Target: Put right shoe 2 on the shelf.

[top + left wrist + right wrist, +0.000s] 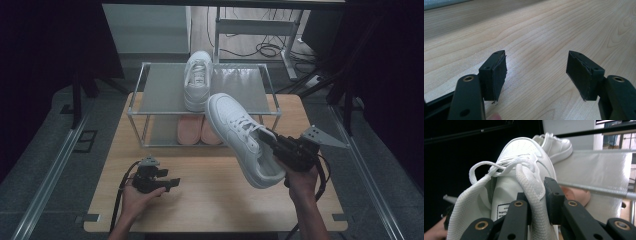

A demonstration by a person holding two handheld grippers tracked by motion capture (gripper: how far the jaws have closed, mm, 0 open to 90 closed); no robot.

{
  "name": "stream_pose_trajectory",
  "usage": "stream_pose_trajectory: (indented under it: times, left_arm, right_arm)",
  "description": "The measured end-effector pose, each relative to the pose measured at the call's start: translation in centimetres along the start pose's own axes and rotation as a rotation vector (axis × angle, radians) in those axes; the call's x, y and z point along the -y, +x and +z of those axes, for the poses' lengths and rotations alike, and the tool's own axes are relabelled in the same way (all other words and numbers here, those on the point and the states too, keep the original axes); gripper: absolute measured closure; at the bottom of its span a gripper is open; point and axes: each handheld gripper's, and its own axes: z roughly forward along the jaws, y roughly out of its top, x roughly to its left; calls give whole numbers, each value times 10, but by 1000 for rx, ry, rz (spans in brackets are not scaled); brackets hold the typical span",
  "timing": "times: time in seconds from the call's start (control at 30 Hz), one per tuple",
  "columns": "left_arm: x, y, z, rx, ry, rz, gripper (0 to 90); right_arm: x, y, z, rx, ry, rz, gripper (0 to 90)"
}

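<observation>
Clearly, from the high view the right gripper (272,141) carries a white sneaker (239,137) in the air above the middle of the table (200,200), toe aimed at the front rail of the shoe rack (165,85) that stands along the table's far edge. Its partner, the second white sneaker (197,80), sits on the rack's top shelf at mid-width, so the bare shelf to its right looks like the place to aim for; a pink pair (197,129) fills the lower shelf. To do this well, lift the toe above the front rail before going forward, and set the sole flat, parallel to the partner and not touching it.

From the left gripper view, the left gripper (536,71) rests low over bare wood near the table's near-left corner, jaws spread, holding nothing.

From the right gripper view, the jaws pinch the sneaker's padded collar (534,195) beside the tongue; the loose laces (499,167) could snag on the rail.
</observation>
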Motion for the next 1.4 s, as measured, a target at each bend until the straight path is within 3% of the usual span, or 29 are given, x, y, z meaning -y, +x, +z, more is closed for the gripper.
stream_pose_trajectory:
  times: [0.2, 0.6, 1.1, 1.4]
  left_arm:
    - [0, -1, 2, 3, 4, -1, 330]
    - [1, -1, 3, 8, 7, -2, 329]
    - [1, -1, 3, 10, 9, 2, 330]
    - [1, 0, 3, 9, 8, 4, 330]
  right_arm:
    - [-17, -7, 4, 18, -39, 4, 799]
    - [-44, -21, 28, 60, -45, 26, 799]
    - [-65, -29, 62, 118, -50, 53, 799]
    - [-77, -40, 84, 181, -43, 73, 799]
